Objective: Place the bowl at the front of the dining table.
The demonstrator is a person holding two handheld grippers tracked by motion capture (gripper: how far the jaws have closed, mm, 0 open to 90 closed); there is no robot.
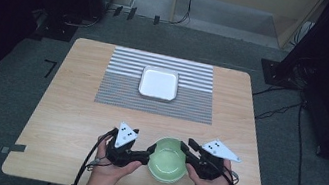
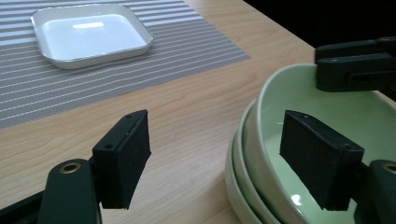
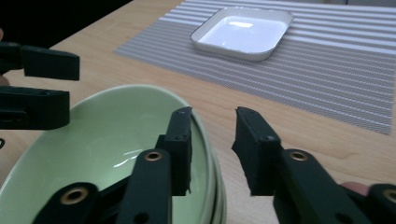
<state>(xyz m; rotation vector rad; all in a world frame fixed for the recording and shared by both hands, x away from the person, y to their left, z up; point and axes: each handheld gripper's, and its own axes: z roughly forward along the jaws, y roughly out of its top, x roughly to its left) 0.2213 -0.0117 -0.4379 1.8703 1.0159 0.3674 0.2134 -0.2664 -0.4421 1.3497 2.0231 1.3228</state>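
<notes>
Looks like a lab or recording studio rather than a home. A lone wooden table (image 1: 71, 122) stands on grey carpet (image 1: 3, 75), its feet marked by tape (image 1: 13, 149) on the floor at the near left and right. Black cables (image 1: 276, 111) trail across the floor at the far right, dark equipment stands (image 1: 307, 45) flank the table, and plywood panels (image 1: 249, 0) rise behind.

Both claws (image 1: 149, 155) (image 1: 185, 147) gaping, inward

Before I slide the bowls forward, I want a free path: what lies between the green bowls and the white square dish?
In the high view, bare wood of the table, then the near part of the striped mat under the white square dish. Nothing else lies beyond the green bowls.
</notes>
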